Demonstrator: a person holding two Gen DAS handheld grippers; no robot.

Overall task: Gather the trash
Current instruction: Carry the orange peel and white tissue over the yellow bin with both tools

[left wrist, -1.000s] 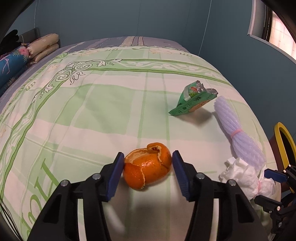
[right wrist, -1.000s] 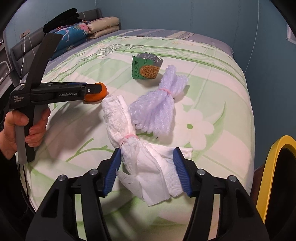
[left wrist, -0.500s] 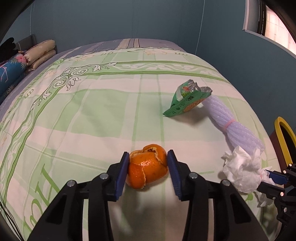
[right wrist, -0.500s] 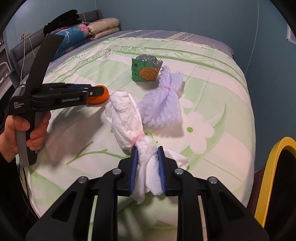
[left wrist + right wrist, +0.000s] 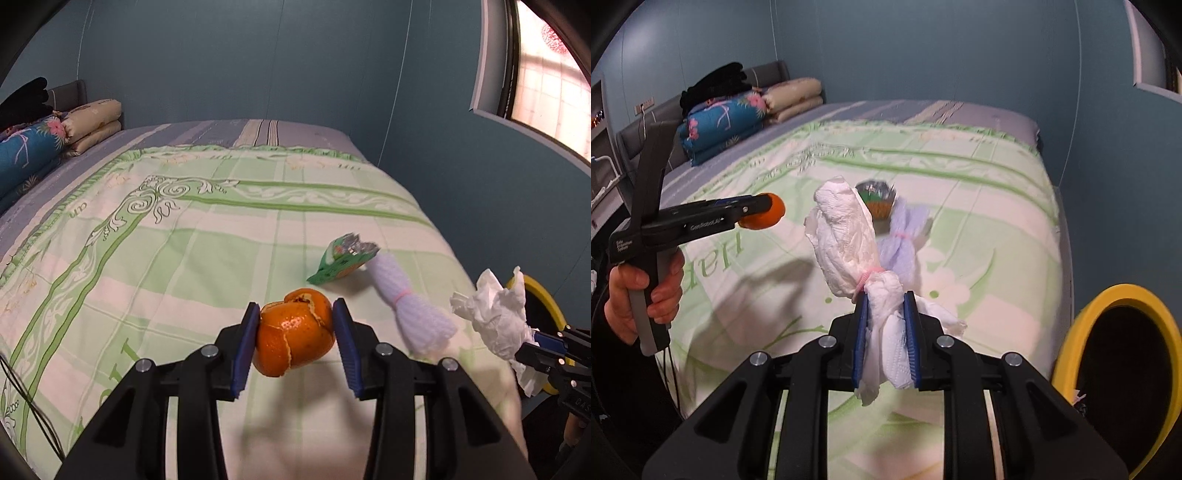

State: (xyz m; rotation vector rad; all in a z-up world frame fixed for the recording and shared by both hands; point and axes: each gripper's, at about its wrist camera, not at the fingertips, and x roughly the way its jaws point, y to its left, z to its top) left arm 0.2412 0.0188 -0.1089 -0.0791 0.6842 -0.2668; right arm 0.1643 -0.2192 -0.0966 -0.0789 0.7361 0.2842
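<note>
The left gripper [image 5: 295,338] is clamped on an orange peel [image 5: 295,332], both blue pads pressed to its sides, and holds it clear above the bed [image 5: 184,258]; its jaws have just been closing on the peel. A hand [image 5: 642,299] grips its handle from below, the tool lying roughly level, seen from the right wrist. The right gripper [image 5: 885,332] is squeezed narrow on the tail of a white tissue bundle [image 5: 849,240], tied with a pink band, and holds it up off the bed; its jaws have just closed on it. On the bed, beyond the peel, lie a green snack wrapper [image 5: 341,262] and, touching it, a pale purple foam net [image 5: 413,317], near the bed's right edge. A yellow-rimmed bin [image 5: 1115,373] stands just beside that edge, its mouth open. The bed's middle and left lie bare. Folded bedding [image 5: 738,118] is stacked at the bed's far left end. The left gripper's side reads "GenRobot.AI"; smaller lettering on its handle is unreadable.
</note>
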